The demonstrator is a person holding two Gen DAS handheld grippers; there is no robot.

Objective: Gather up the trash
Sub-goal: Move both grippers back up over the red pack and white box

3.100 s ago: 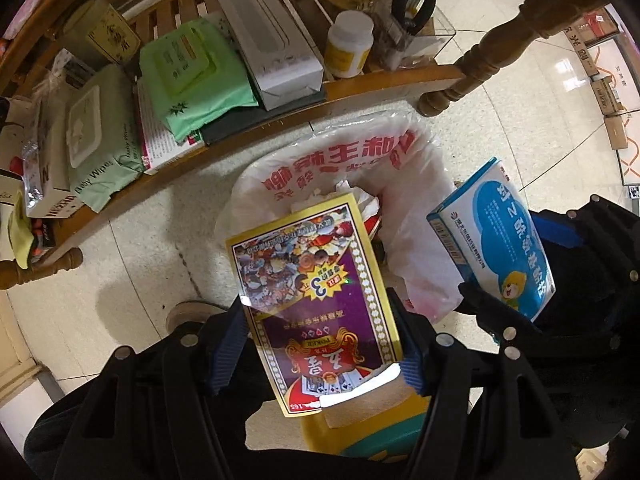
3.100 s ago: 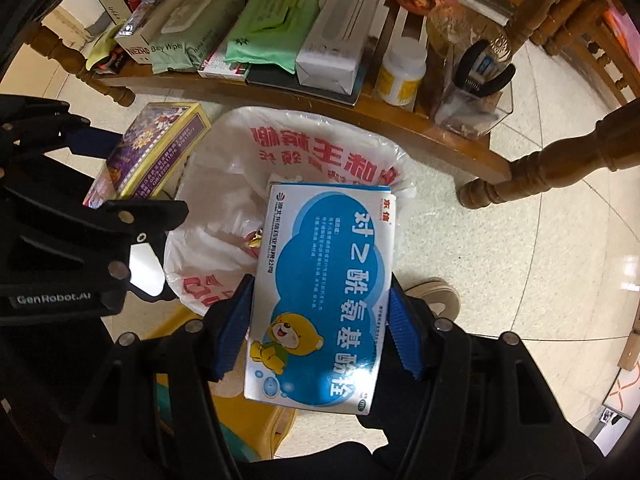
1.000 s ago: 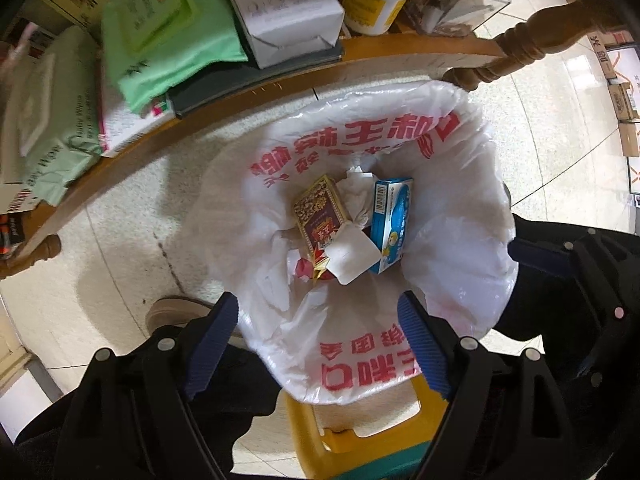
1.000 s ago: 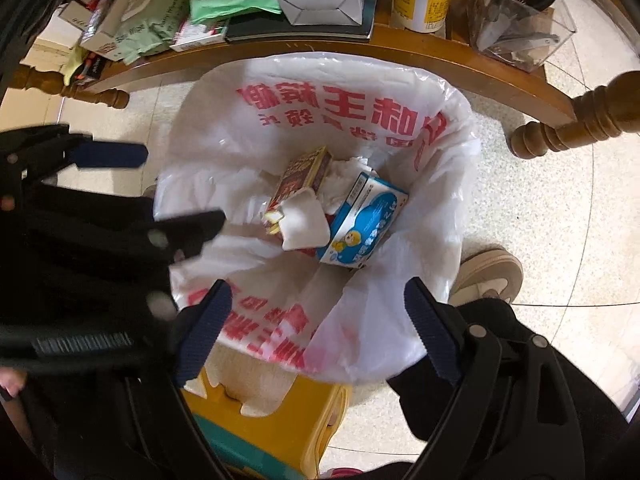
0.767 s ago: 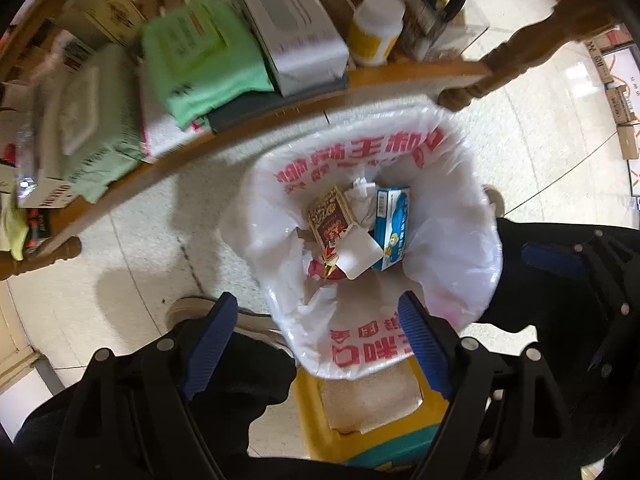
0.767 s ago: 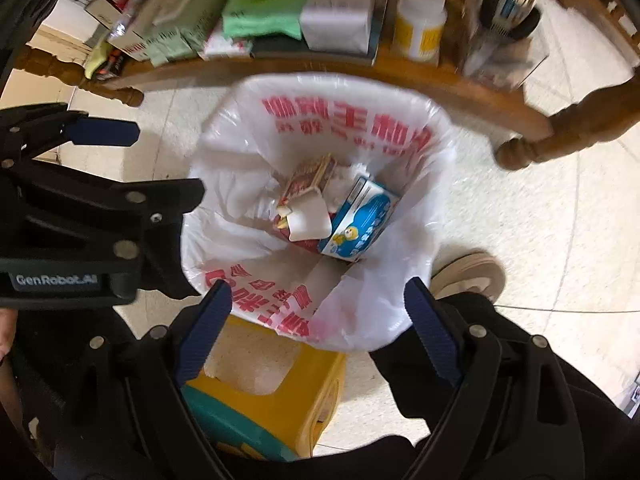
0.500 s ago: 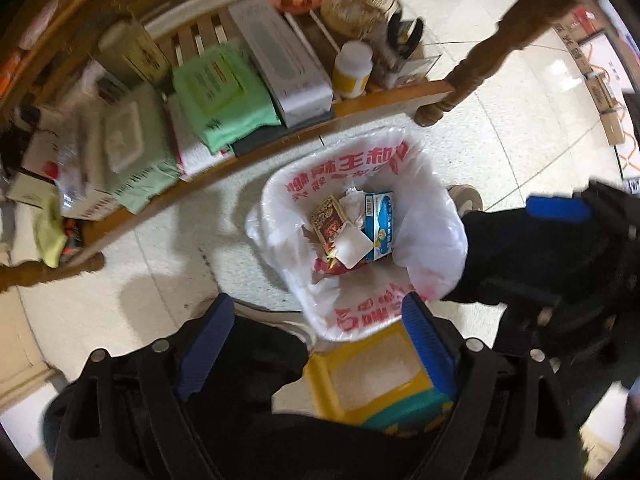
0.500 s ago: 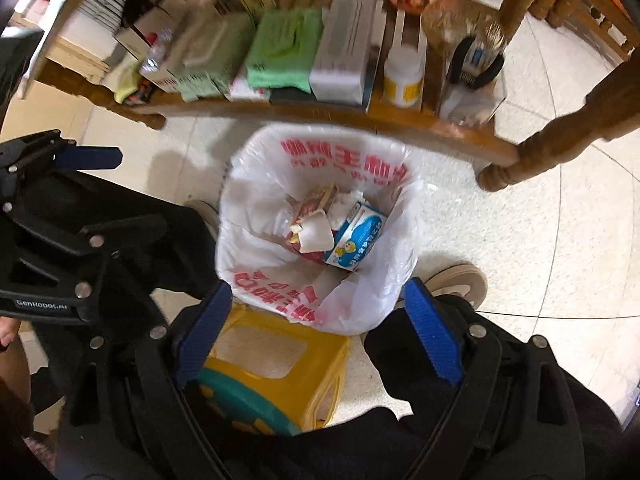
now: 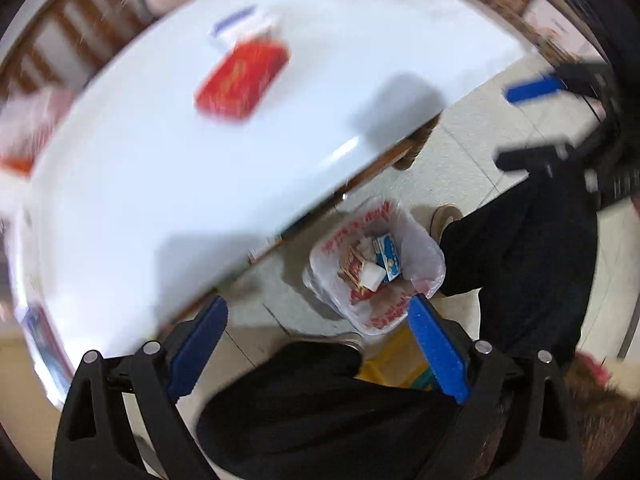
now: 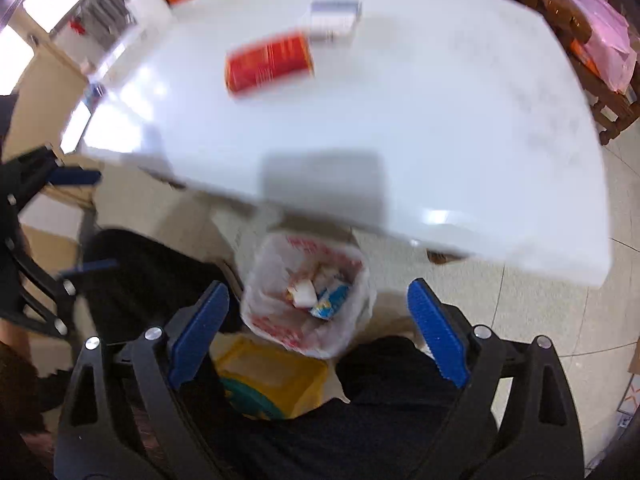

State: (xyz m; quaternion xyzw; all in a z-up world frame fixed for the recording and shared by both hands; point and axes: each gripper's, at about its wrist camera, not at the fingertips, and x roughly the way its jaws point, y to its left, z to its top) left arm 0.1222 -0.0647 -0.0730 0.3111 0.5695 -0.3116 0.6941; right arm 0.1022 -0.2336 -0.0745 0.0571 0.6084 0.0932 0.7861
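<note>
A white-lined trash bin [image 9: 424, 252] [image 10: 256, 300] stands on the floor below the table edge. It holds a blue box [image 9: 387, 257] [image 10: 330, 300], a purple-gold card box [image 9: 349, 267] and crumpled paper. My left gripper [image 9: 316, 344] is open and empty, high above the bin. My right gripper [image 10: 318, 328] is open and empty, also high above it. On the white table [image 9: 160, 168] [image 10: 440, 120] lie a red box [image 9: 242, 80] [image 10: 269, 65] and a white-and-blue box [image 9: 242, 32] [image 10: 334, 20]. Both views are blurred.
A yellow stool [image 10: 272, 376] [image 9: 396, 364] stands beside the bin. The person's dark legs [image 9: 320, 408] flank it. Wooden chairs and a pink bag [image 10: 600, 40] stand at the right of the table. More small items sit at the table's far left edge [image 9: 20, 136].
Both grippers let go of their boxes, which now lie in the bin. Both grippers then rose well above the table, so the tabletop has come into view.
</note>
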